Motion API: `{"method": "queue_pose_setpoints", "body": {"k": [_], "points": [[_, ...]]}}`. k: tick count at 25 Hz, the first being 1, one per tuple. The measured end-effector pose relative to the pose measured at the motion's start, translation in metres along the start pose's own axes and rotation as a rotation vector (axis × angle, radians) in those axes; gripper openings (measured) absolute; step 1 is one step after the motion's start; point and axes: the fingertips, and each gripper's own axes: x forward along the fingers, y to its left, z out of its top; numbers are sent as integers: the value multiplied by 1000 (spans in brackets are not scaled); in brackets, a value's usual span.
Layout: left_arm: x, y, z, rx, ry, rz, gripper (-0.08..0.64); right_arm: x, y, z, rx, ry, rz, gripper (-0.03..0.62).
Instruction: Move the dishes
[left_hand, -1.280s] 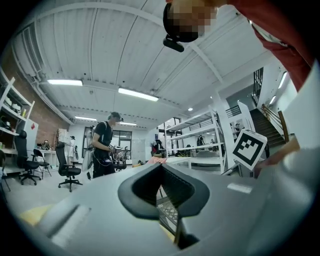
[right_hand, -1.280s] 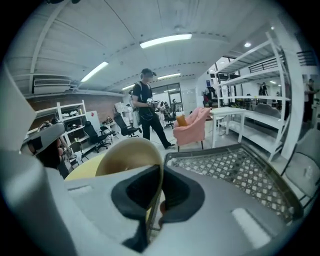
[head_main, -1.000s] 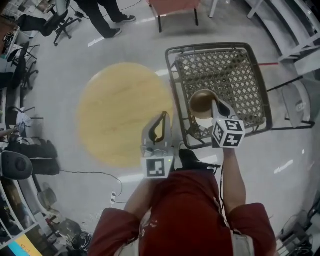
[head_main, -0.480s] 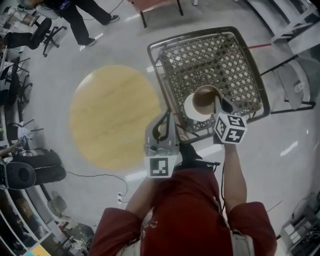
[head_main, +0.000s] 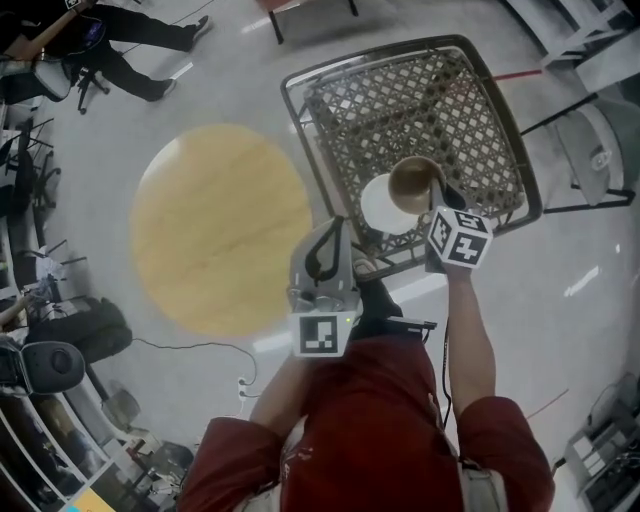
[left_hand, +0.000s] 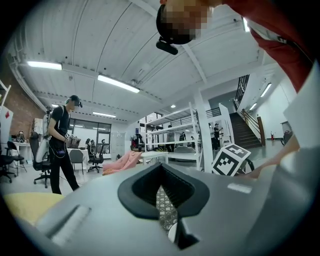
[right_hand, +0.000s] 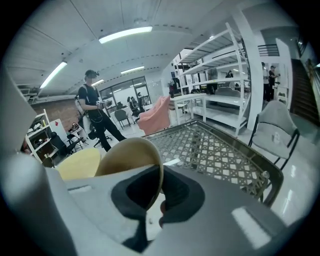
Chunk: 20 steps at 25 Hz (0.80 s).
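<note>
The right hand-held gripper (head_main: 434, 203) grasps a tan bowl (head_main: 413, 183) by its rim, tilted, above a white plate (head_main: 379, 208) on the lattice surface (head_main: 420, 95). The left hand-held gripper (head_main: 327, 235) is clenched and empty near that surface's edge.

No word, number or brand could be read anywhere in the pictures. The right tool (head_main: 436, 205) and the left tool (head_main: 326, 232) bore only black-and-white square marker patterns, not lettering. A small pale mark on the backrest of the grey chair (right_hand: 274, 131) was perhaps a logo, but it was too small to make out.
</note>
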Motion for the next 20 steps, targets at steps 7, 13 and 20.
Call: {"method": "queue_pose_setpoints", "body": {"k": [7,13,20], "points": [[-7,-6,-17,14,55,-19,8,30,-23,-13,41,39,-37,12],[-12,-11,-25,33,63,-37,8,52,-37,-21,120,59,-62,12],[-16,-14,-43,31,117,-51,7,84,-51,-28,143,97,-91,12]]}}
